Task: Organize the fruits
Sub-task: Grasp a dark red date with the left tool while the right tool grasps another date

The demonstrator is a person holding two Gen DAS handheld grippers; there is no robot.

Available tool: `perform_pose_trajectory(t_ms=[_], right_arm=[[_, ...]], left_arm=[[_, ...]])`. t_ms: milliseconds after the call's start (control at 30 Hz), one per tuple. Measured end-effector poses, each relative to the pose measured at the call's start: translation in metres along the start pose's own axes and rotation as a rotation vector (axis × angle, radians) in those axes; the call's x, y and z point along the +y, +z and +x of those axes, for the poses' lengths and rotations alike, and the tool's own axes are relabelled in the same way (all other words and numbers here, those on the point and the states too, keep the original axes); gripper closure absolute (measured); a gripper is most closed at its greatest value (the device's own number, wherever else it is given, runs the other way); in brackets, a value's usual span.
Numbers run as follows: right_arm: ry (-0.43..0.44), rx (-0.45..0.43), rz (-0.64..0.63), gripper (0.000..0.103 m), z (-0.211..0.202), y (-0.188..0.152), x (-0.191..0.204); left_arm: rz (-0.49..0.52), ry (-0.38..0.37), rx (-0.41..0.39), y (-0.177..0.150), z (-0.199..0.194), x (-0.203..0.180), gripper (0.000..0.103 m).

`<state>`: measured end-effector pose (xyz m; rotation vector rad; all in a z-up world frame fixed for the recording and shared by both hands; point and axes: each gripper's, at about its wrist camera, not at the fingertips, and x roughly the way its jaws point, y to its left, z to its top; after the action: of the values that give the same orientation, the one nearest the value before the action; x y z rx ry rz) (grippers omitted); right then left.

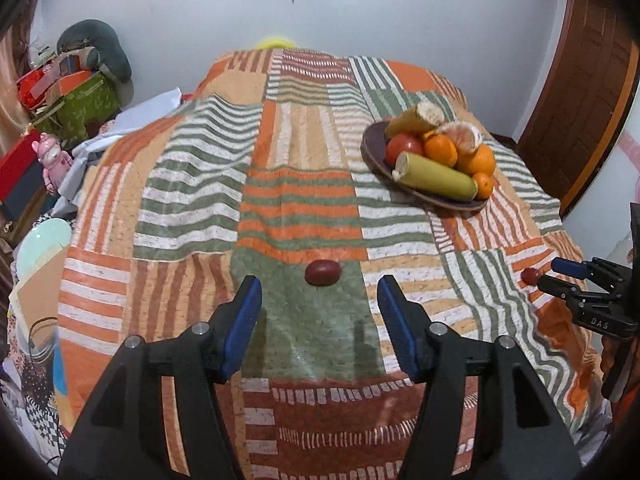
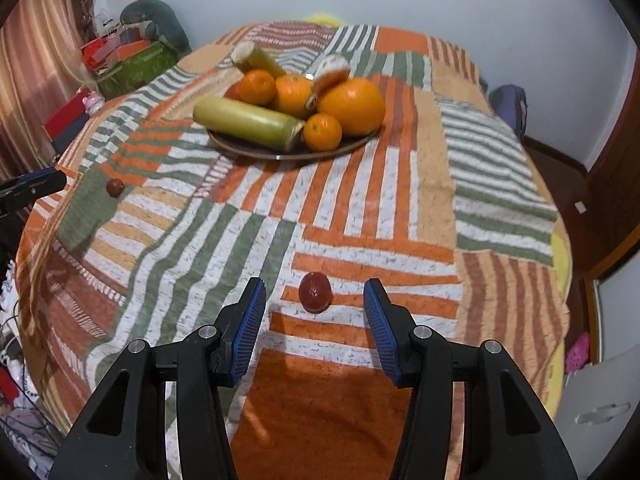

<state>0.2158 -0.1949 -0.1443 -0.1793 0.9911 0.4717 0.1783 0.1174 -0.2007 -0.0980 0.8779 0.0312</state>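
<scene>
Both the left gripper (image 1: 320, 300) and right gripper (image 2: 315, 300) gape wide and empty, each hovering near its own small red fruit (image 1: 322, 273) (image 2: 315, 292).

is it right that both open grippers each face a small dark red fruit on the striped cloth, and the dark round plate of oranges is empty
Not quite: the dark round plate is not empty. The right wrist view shows it piled with oranges and green-yellow cane pieces. The rest holds: the left gripper and right gripper are open, each facing a small dark red fruit.
</scene>
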Motion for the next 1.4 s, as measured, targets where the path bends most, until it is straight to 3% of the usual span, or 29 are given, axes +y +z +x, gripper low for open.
perform_pose_trajectory(t_ms=[233, 400, 733, 900, 1033, 1400], right_arm=[[0.009, 0.029, 0.010, 0.068, 0.016, -0.004, -0.001], [0.009, 0.027, 0.014, 0.086, 0.018, -0.001, -0.004], [0.032, -0.003, 0.023, 0.087, 0.011, 0.008, -0.005], [0.037, -0.027, 0.030, 0.087, 0.008, 0.015, -0.006], [0.041, -0.043, 0.028, 0.087, 0.005, 0.020, -0.005], [0.045, -0.085, 0.021, 0.087, -0.002, 0.032, -0.007]], left_arm=[[0.019, -0.027, 0.036, -0.001, 0.022, -0.004, 0.043], [0.015, -0.039, 0.055, 0.003, 0.038, -0.003, 0.043], [0.003, -0.049, 0.100, 0.006, 0.066, 0.001, 0.061], [-0.006, -0.052, 0.095, 0.008, 0.073, 0.002, 0.063], [-0.012, -0.043, 0.097, 0.009, 0.075, 0.003, 0.075], [-0.011, -0.056, 0.054, 0.018, 0.053, 0.000, 0.076]])
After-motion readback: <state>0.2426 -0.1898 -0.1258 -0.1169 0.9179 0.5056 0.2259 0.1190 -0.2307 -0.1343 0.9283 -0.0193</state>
